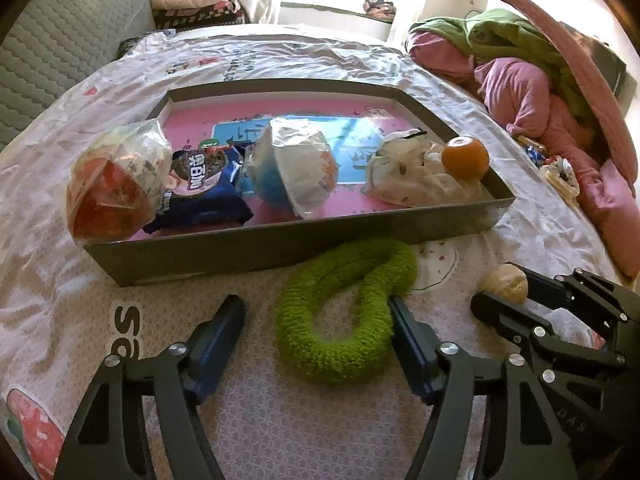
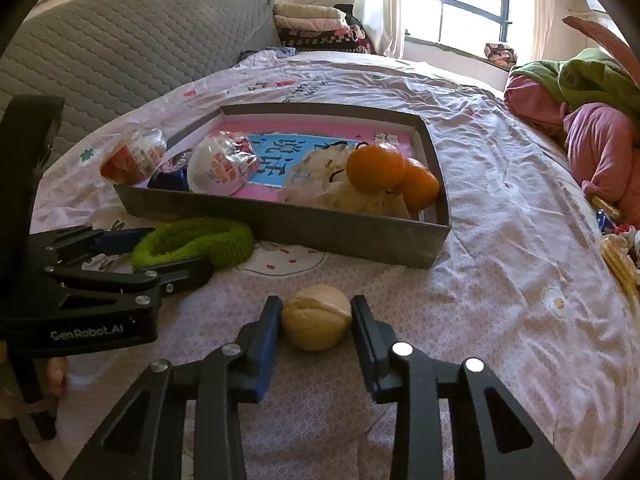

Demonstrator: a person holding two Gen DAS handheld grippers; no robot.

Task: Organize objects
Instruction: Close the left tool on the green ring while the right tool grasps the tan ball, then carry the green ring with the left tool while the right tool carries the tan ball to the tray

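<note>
Oranges (image 2: 390, 176) two, walnut (image 2: 317, 322) one, tray (image 2: 320, 228) one

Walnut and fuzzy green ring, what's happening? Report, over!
Right gripper shut on walnut. Left gripper open, green ring partly between jaws. Both lie outside grey tray. Nothing blocking.

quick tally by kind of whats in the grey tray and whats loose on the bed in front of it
In the shallow grey tray:
round oranges: 2
clear-wrapped snack bowls: 2
dark blue snack packet: 1
white plastic bag: 1
On the bed:
fuzzy green knitted ring: 1
pale tan walnut: 1
Total: 8
</note>
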